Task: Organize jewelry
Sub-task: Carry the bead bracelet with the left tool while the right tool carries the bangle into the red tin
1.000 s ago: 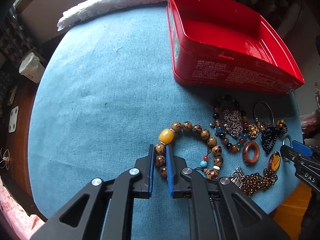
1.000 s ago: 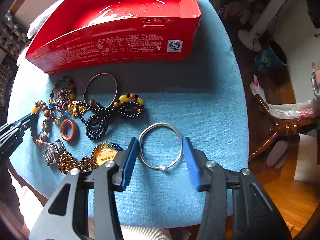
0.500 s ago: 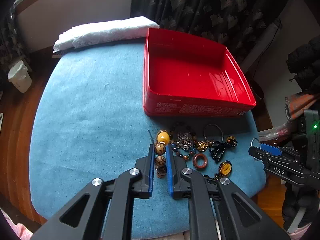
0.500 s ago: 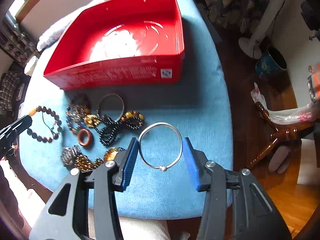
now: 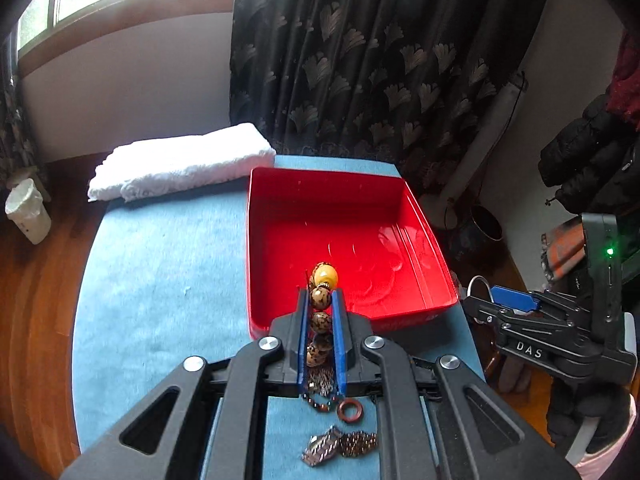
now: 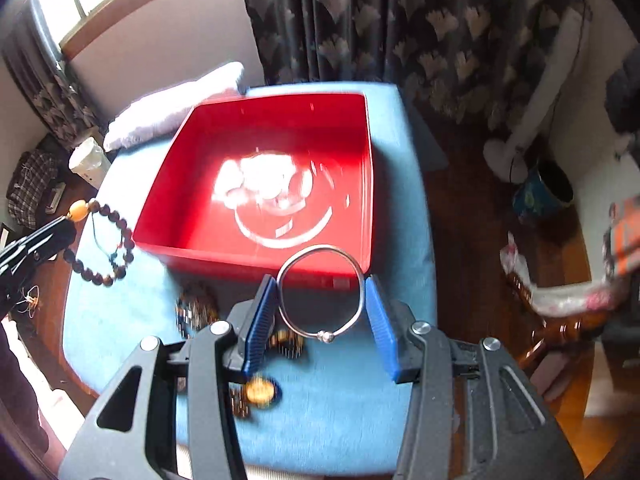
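Note:
My left gripper (image 5: 320,300) is shut on a brown bead bracelet (image 5: 321,298) with one yellow bead and holds it in the air over the near wall of the red tin box (image 5: 416,208). The bracelet also hangs from that gripper at the left of the right wrist view (image 6: 100,240). My right gripper (image 6: 322,292) is shut on a silver bangle (image 6: 320,292), held above the blue cloth just in front of the red tin box (image 6: 368,152). The box is empty. The right gripper shows at the right of the left wrist view (image 5: 496,304).
Several loose jewelry pieces lie on the blue cloth (image 5: 160,300) below the grippers: a brown ring (image 5: 350,411), a watch band (image 5: 324,446), a gold pendant (image 6: 260,390). A folded white towel (image 5: 180,164) lies behind the box. The table edge drops to a wooden floor all around.
Both grippers have risen from the cloth and moved toward the box. The bead bracelet and the silver bangle have been lifted off the cloth with them.

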`<state>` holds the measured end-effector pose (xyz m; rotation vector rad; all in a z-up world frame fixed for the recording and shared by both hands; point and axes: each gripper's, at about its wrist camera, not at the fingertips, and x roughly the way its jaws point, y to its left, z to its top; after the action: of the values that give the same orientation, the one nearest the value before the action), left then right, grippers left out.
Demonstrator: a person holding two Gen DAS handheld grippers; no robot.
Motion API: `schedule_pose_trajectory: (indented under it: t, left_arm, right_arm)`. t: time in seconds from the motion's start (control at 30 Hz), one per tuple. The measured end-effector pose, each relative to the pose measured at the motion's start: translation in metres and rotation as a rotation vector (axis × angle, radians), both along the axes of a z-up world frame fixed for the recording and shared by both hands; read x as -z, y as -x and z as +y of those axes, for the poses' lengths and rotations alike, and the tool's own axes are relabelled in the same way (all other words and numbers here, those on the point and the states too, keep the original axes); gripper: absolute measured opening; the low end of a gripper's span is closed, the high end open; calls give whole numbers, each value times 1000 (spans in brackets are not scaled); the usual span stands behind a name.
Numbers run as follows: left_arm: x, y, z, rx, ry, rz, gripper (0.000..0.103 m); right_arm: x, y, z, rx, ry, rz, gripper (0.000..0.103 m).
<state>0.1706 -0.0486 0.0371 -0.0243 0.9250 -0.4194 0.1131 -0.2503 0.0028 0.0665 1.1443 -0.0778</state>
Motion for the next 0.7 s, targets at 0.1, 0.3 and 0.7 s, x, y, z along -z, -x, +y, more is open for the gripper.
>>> schedule_pose_trajectory:
  t: [0.1, 0.3, 0.7]
  left_arm:
    - [7, -26, -13, 3, 5, 6, 11]
    - [48, -66, -30, -5, -10, 97, 11]
    - [81, -76, -34, -4, -43, 170, 11]
  right_arm:
    - [7, -26, -2, -12, -14, 5, 44]
    - [49, -64, 0, -35, -35, 74, 44]
    - [75, -83, 10, -49, 3, 101, 53]
